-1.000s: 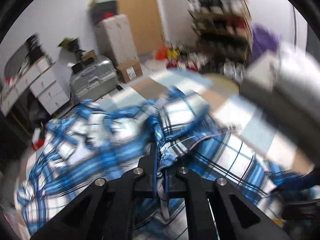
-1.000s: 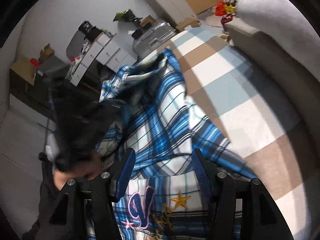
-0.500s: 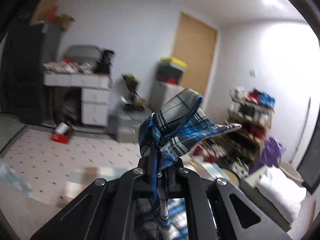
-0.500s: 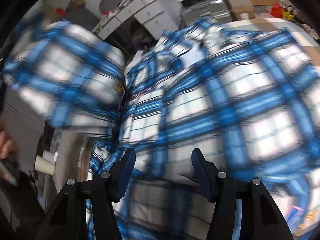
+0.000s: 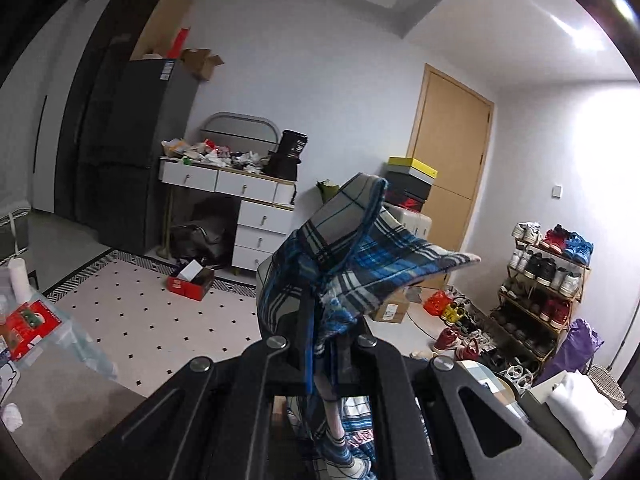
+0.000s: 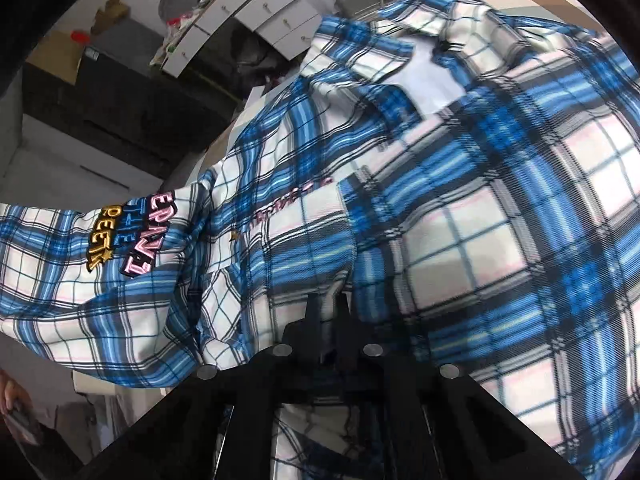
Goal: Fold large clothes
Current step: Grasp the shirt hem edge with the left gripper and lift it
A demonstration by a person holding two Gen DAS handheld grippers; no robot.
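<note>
A blue, white and black plaid shirt (image 5: 352,248) hangs from my left gripper (image 5: 324,308), which is shut on a bunched corner of it and held high, pointing across the room. More of the fabric trails down below the fingers. In the right wrist view the same shirt (image 6: 480,200) fills most of the frame, with its collar at the top and an embroidered pink and gold patch (image 6: 124,236) on a sleeve at the left. My right gripper (image 6: 326,308) points down into the cloth; its jaws are closing and the pads pinch a fold of the shirt.
A white desk with drawers (image 5: 240,188), a tall dark cabinet (image 5: 132,152), a wooden door (image 5: 452,160) and a shoe rack (image 5: 548,280) line the far walls. A red box (image 5: 190,280) lies on the dotted floor. A person's hand (image 6: 8,388) shows at the left edge.
The left gripper lifted its shirt corner off the checked surface and now faces the room. The right gripper moved in onto the shirt and its jaws went from wide apart to pinching fabric.
</note>
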